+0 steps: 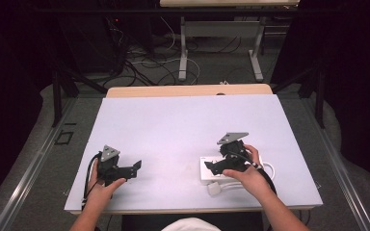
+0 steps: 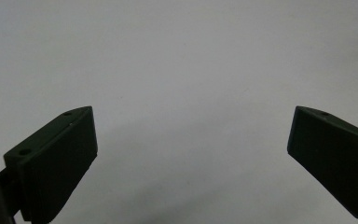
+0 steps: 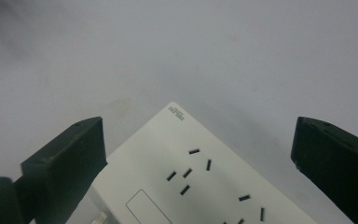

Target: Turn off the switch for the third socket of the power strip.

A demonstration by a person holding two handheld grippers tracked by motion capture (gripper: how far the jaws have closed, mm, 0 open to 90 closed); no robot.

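Power strip (image 3: 200, 182) lower centre under your right gripper (image 1: 215, 167), fingers wide, empty, long axis toward lower right; left gripper (image 1: 136, 168) wide, empty, well apart.

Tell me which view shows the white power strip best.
The right gripper view: the power strip lies close between the open jaws, its socket slots and small printed label plain. In the high view the power strip is small and partly covered by the right hand-held gripper. The left gripper view faces bare table.
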